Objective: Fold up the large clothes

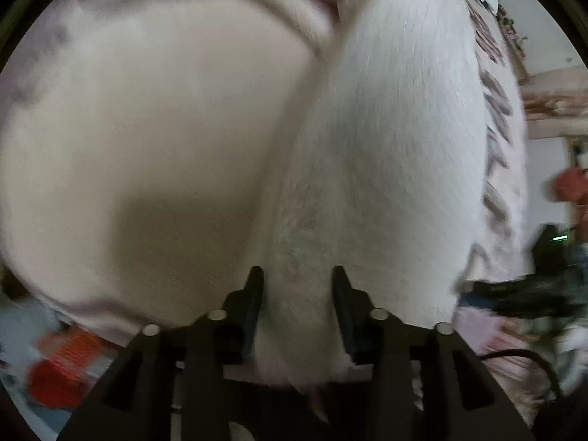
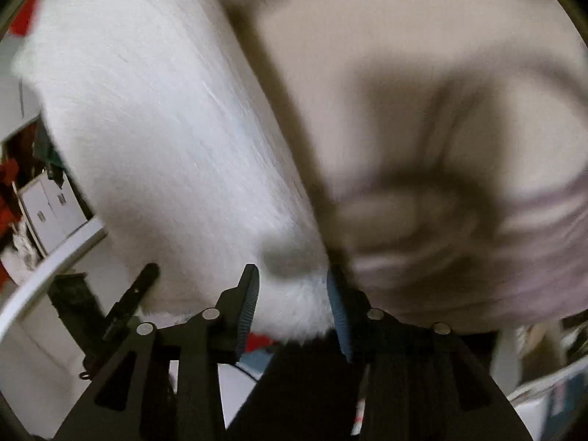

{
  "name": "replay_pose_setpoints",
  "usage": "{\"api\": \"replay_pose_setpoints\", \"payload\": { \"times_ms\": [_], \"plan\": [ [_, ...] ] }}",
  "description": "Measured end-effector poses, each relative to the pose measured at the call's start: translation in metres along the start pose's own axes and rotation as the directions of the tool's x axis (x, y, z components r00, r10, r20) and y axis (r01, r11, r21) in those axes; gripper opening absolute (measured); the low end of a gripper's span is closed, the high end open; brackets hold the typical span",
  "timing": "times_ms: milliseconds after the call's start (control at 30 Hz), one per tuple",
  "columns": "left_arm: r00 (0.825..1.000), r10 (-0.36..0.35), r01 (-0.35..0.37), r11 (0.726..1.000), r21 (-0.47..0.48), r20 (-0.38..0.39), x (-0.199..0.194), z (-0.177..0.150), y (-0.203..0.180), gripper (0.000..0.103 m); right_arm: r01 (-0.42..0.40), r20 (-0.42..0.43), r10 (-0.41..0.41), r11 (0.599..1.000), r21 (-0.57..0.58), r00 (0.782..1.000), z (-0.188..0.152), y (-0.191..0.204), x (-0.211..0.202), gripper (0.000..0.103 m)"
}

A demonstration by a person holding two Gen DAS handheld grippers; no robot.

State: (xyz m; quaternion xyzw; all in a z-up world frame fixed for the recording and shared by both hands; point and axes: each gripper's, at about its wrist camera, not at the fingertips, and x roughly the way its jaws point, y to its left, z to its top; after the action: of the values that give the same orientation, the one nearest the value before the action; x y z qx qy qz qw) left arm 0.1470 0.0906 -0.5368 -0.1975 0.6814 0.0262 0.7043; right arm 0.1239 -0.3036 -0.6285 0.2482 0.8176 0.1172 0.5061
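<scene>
While both views are smearing with motion blur, one garment [image 1: 386, 128] is filling nearly all of each frame: a fuzzy white piece with a smooth cream side lying next to it. Cannot tell whether the cream part is its lining or a second layer.

Two grippers are showing, one per view, two fingers each. The left gripper [image 1: 297, 275] is standing partly spread, with a thick fold of the white fleece running down between its fingers and hanging out below them. The fleece is filling the gap and seems to be touching both fingers, so it is pinching the garment there. The right gripper [image 2: 292, 275] is standing about as wide, with ribbed blue pads [image 2: 336, 301] facing inward. The furry lower edge of the garment [image 2: 165, 128] is sitting between them and bulging out below; the right-hand finger is pressing into the cloth, and the grip looks like a loose clamp.

The garment is hanging up close against both cameras, apparently lifted. Blurred room clutter is showing at the frame edges: one red-orange item [image 1: 62, 367] lower left of the left view, white cabinet fronts [image 2: 47, 209] at the left of the right view.
</scene>
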Motion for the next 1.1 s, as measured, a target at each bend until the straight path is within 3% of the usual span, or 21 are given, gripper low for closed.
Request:
{"api": "replay_pose_setpoints", "payload": {
  "times_ms": [33,67,100,133,200,300,367,400,433,500,600,700,800,867,933,1000,1100],
  "plan": [
    [0.997,0.063,-0.064,0.998,0.019,0.054,-0.015,0.007,-0.002,0.052,0.028,0.024,-0.028,0.999,-0.016,0.999,0.004,0.007,-0.013,0.051],
    [0.991,0.097,-0.1,0.995,0.027,0.09,-0.023,0.011,0.0,0.079,0.069,0.067,-0.066,0.997,-0.043,0.996,0.01,0.019,-0.035,0.051],
    [0.978,0.147,-0.153,0.988,0.027,0.147,-0.035,0.017,0.003,0.092,0.093,0.097,-0.086,0.993,-0.067,0.992,0.016,0.033,-0.05,0.051],
    [0.966,0.179,-0.186,0.982,0.024,0.188,-0.04,0.02,0.01,0.092,0.114,0.127,-0.101,0.988,-0.103,0.987,0.025,0.051,-0.065,0.051],
    [0.925,0.281,-0.288,0.958,-0.01,0.255,-0.042,0.033,0.025,0.092,0.132,0.182,-0.097,0.973,-0.191,0.979,0.044,0.097,-0.084,0.051],
    [0.883,0.409,-0.407,0.911,-0.058,0.232,-0.009,0.052,0.06,0.092,0.178,0.232,-0.108,0.934,-0.31,0.967,0.077,0.173,-0.081,0.051],
    [0.869,0.46,-0.452,0.888,-0.086,0.18,0.023,0.068,0.089,0.092,0.208,0.249,-0.113,0.893,-0.398,0.962,0.107,0.23,-0.065,0.051],
    [0.87,0.468,-0.458,0.883,-0.097,0.156,0.036,0.073,0.099,0.093,0.236,0.256,-0.133,0.873,-0.427,0.957,0.121,0.251,-0.056,0.05],
    [0.884,0.45,-0.438,0.892,-0.108,0.127,0.053,0.079,0.112,0.095,0.296,0.279,-0.181,0.841,-0.454,0.943,0.142,0.286,-0.042,0.049],
    [0.902,0.411,-0.393,0.908,-0.144,0.134,0.06,0.083,0.127,0.103,0.399,0.283,-0.292,0.78,-0.482,0.913,0.173,0.317,-0.006,0.044],
    [0.921,0.348,-0.323,0.933,-0.158,0.177,0.06,0.083,0.139,0.103,0.492,0.265,-0.415,0.728,-0.477,0.87,0.197,0.307,0.033,0.044],
    [0.916,0.305,-0.27,0.949,-0.162,0.26,0.059,0.073,0.149,0.103,0.548,0.277,-0.473,0.701,-0.456,0.836,0.207,0.312,0.049,0.044],
    [0.909,0.282,-0.232,0.954,-0.192,0.305,0.058,0.066,0.159,0.103,0.578,0.262,-0.516,0.699,-0.421,0.816,0.217,0.32,0.057,0.044],
    [0.917,0.302,-0.258,0.948,-0.188,0.26,0.056,0.071,0.157,0.103,0.557,0.21,-0.52,0.724,-0.406,0.828,0.224,0.32,0.051,0.044],
    [0.936,0.295,-0.263,0.948,-0.18,0.19,0.047,0.079,0.157,0.103,0.502,0.157,-0.483,0.764,-0.406,0.862,0.225,0.32,0.031,0.045],
    [0.953,0.243,-0.211,0.961,-0.178,0.182,0.028,0.079,0.158,0.103,0.424,0.168,-0.392,0.789,-0.444,0.905,0.209,0.317,0.0,0.047],
    [0.958,0.16,-0.128,0.981,-0.143,0.238,-0.011,0.063,0.148,0.103,0.253,0.18,-0.19,0.852,-0.458,0.965,0.167,0.284,-0.058,0.063]
  ]
}}
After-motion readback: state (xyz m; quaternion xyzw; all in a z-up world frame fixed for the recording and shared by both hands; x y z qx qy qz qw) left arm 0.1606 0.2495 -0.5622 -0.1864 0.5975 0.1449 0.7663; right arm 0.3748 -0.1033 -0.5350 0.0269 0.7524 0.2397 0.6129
